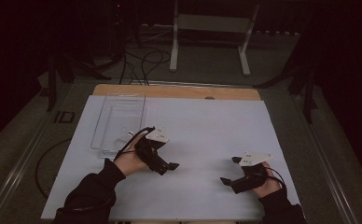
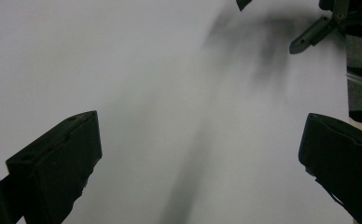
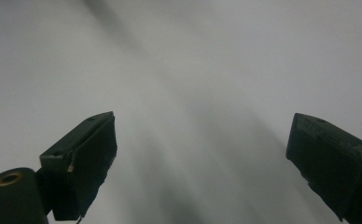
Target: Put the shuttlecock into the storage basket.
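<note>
**White sheet, two idle grippers, one clear tray**

White covering lies over most of the surface [image 1: 202, 126], with a strip of bare wood showing along the far edge. From where I stand, a person's two dark-sleeved forearms come in from the near side, each hand wrapped around a black two-jaw tool.

The left gripper [image 1: 166, 167] sits left of centre, low over the white sheet, pointing toward the middle and slightly toward the person. A pale three-cornered plate rides on top of it and a black cable loops back over the left hand [image 1: 128, 158]. In the left gripper view its jaws stand wide apart with nothing but white sheet between them.

The right gripper [image 1: 229, 171] is near the front right part of the surface, aimed leftward toward the other tool, and the two are well apart. The right hand [image 1: 268, 184] holds it from behind, under its own pale plate. In the right gripper view its jaws are likewise spread wide, with bare sheet between them and nothing held. Part of this tool also shows at the top right corner of the left gripper view.

A clear plastic tray [image 1: 118, 119] lies flat on the left half of the surface, stretching away toward the far edge. Its near end is just beside the left hand; whether they touch I cannot tell.

Beyond the surface, on the dim floor, stands a white metal frame [image 1: 212, 32] with dark cables [image 1: 144, 60] trailing near it.
</note>
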The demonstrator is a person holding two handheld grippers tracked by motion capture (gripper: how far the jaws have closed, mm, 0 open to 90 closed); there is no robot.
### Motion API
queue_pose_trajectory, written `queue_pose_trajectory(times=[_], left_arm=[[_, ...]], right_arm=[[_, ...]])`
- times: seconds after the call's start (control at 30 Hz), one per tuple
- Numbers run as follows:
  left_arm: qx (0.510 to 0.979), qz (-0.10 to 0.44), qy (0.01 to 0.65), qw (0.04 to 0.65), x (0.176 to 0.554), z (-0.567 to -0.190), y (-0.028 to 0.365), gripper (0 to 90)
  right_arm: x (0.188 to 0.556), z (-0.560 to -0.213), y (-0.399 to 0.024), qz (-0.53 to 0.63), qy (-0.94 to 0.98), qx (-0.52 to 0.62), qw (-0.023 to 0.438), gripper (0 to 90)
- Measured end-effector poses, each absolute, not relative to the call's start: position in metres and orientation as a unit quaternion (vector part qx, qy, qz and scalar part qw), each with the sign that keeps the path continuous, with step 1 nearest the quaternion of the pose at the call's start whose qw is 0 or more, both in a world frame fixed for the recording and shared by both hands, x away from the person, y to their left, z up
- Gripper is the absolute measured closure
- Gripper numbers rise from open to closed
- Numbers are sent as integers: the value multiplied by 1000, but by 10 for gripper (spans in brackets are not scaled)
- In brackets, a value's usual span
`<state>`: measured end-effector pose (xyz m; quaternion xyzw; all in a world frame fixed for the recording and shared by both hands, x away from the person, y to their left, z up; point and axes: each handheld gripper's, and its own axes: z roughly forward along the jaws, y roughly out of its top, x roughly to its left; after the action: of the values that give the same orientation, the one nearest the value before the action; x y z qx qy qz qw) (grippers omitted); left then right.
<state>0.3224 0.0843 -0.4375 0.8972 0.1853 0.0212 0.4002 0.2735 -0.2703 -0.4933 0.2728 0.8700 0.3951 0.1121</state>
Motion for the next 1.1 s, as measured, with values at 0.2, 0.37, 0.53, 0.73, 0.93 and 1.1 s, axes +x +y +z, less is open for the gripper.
queue_pose_trajectory(times=[0.2,0.37,0.53,0.73,0.93,1.1], left_arm=[[898,14,189,397,318,-446,90,1],[900,10,187,393,313,-454,96,1],[897,10,195,396,307,-459,102,1],[898,7,191,396,301,-466,109,1],[898,11,199,393,296,-473,119,1],[896,7,194,400,292,-479,127,1]], right_arm=[[273,-493,-270,393,871,273,112,85],[273,-494,-270,391,872,272,110,85],[272,-494,-270,395,873,265,110,85],[272,-493,-270,395,873,264,110,85],[271,-493,-271,395,874,262,108,85],[271,-492,-271,395,874,263,107,85]])
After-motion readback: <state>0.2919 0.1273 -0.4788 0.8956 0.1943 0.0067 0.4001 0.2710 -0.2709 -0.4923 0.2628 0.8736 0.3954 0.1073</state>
